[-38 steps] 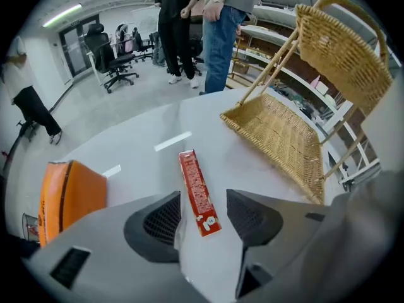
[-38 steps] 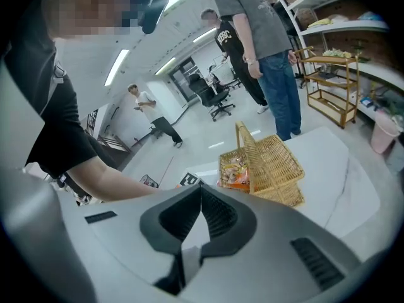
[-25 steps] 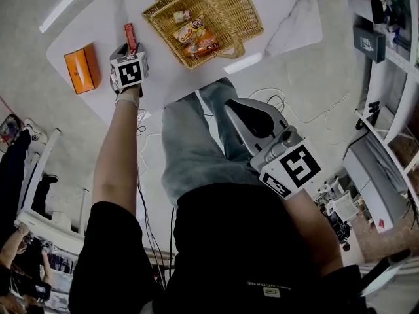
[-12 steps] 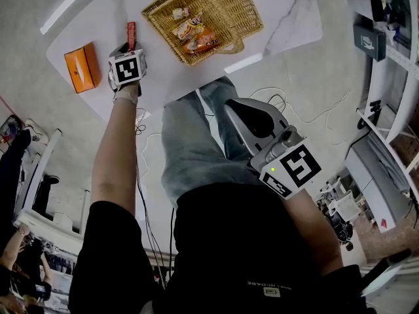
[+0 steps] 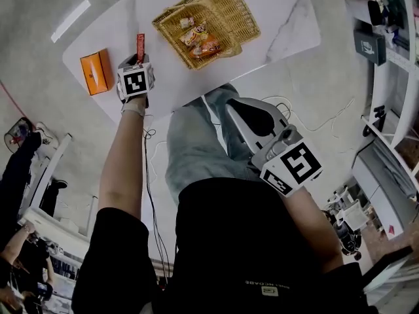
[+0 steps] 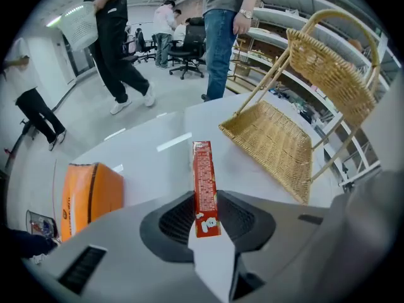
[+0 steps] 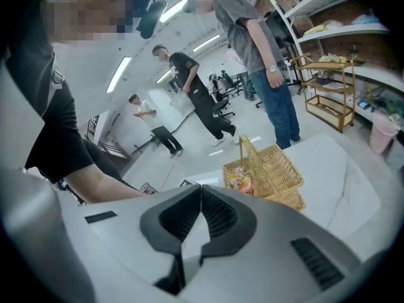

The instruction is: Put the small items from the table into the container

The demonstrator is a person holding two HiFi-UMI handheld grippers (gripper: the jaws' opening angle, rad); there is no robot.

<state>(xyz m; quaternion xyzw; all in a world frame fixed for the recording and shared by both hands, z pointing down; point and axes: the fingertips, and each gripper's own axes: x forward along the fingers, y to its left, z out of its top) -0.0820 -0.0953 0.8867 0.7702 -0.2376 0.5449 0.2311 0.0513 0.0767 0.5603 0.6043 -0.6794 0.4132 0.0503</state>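
- Gripping the red packet (image 6: 205,188) by its near end, the left tongs (image 6: 205,218) are closed narrow on it. The thin packet stands on edge between the pads and sticks out forward, probably so that it can be carried and dropped end first.
- The packet is over the white tabletop (image 5: 275,18), with the orange box (image 5: 97,72) on its left and the wicker basket (image 5: 230,12) on its right. The basket is near the packet but apart from it.
- The basket has some snack bags (image 5: 200,41) inside, so I judge that it is the container.
- The right tongs (image 7: 201,197) are pressed together with nothing between them. They are held back near the person's body, well apart from the tabletop, probably waiting.
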